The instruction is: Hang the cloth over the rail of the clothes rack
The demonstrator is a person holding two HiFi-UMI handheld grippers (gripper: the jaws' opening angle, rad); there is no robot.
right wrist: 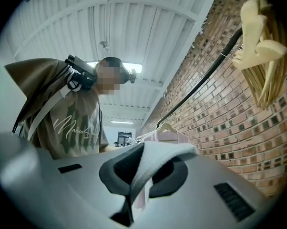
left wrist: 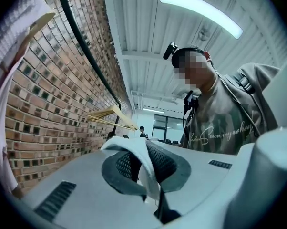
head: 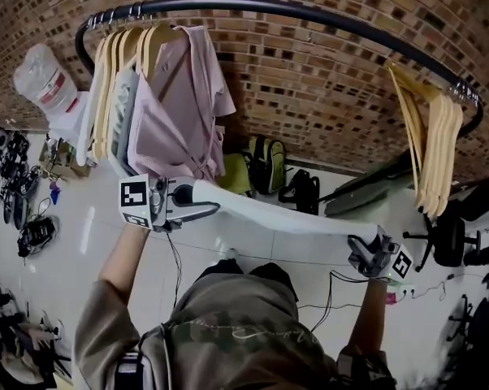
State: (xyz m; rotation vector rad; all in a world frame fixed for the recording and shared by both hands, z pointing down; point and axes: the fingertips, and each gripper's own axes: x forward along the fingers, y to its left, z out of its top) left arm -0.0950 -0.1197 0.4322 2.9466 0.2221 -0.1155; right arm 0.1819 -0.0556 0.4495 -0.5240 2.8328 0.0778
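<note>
A long white cloth is stretched taut between my two grippers, below the black rail of the clothes rack. My left gripper is shut on the cloth's left end, just under the pink shirt. My right gripper is shut on its right end, lower down and to the right. In the left gripper view a fold of cloth is pinched in the left gripper, and the rail runs above along the brick wall. The right gripper also clamps a fold of cloth, with the rail overhead.
A pink shirt and pale hangers crowd the rail's left end. Bare wooden hangers hang at its right end. The middle stretch of rail is bare. Bags lie on the floor by the brick wall, and an office chair stands at the right.
</note>
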